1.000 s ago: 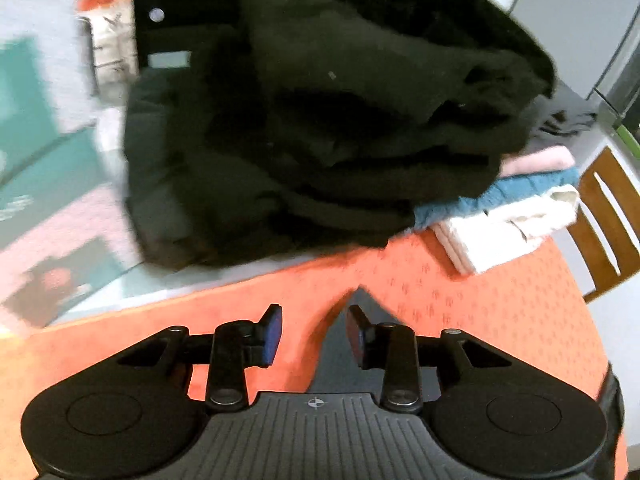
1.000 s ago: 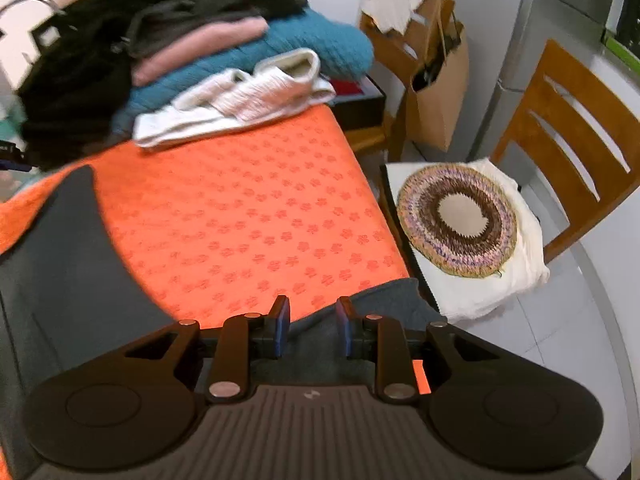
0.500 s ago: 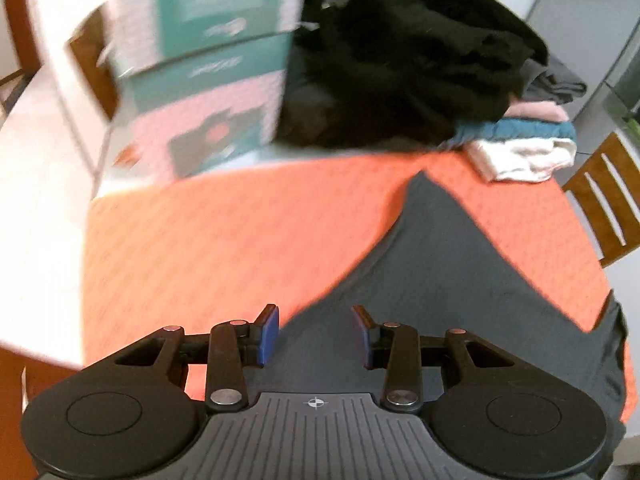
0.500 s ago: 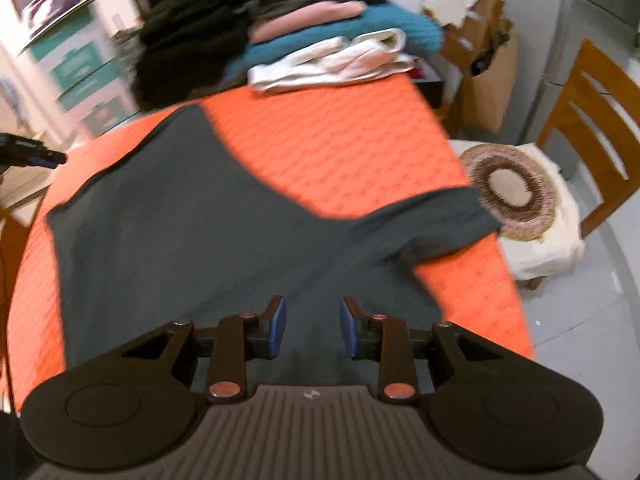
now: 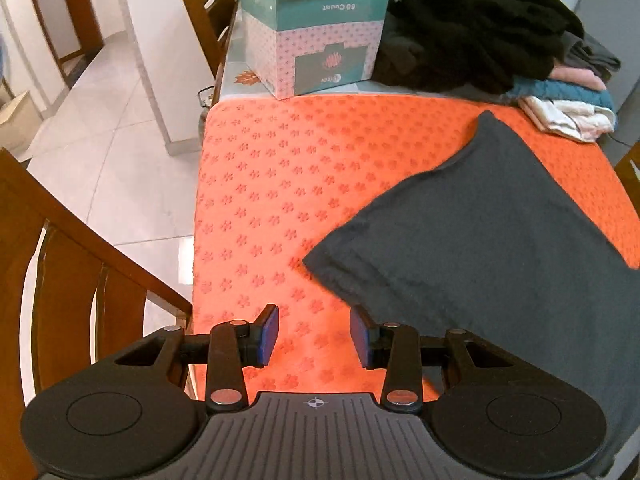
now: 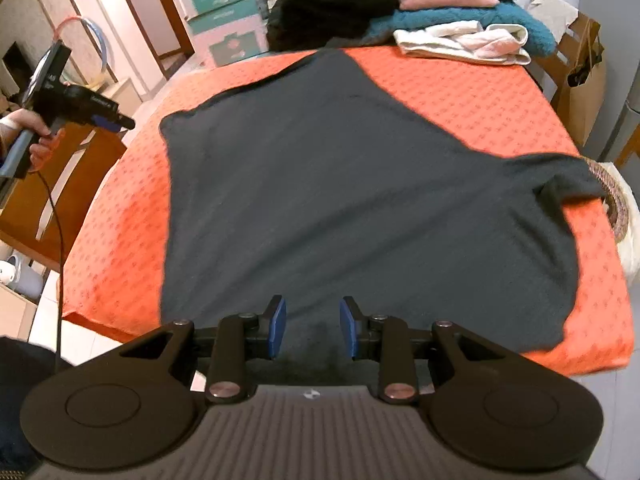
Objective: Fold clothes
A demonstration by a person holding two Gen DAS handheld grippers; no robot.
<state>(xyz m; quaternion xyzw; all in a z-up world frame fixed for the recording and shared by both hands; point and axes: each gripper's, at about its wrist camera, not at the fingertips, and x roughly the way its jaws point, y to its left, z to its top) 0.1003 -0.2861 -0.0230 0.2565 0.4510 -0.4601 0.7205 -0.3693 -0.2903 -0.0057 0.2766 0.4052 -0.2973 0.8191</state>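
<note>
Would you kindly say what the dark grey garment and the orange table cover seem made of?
Dark grey garment: likely thin matte knit jersey; it lies limp and flat, without sheen. Orange table cover: seemingly textured woven or foam-like mat; repeated embossed motifs show.

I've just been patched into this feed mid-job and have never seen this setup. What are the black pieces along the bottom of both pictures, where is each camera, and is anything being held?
No robot here: a person holds a handheld claw in each hand, with a camera on each one looking forward along its two fingers. The black pieces at the bottom are those claws. One picture looks out over the left claw, the other over the right claw. Both are open and hold nothing. In the right view you can also see the person's hand holding the left claw off to the side. A dark grey shirt lies spread on the orange tablecloth. At the far end sit a pile of clothes and stacked boxes.
</note>
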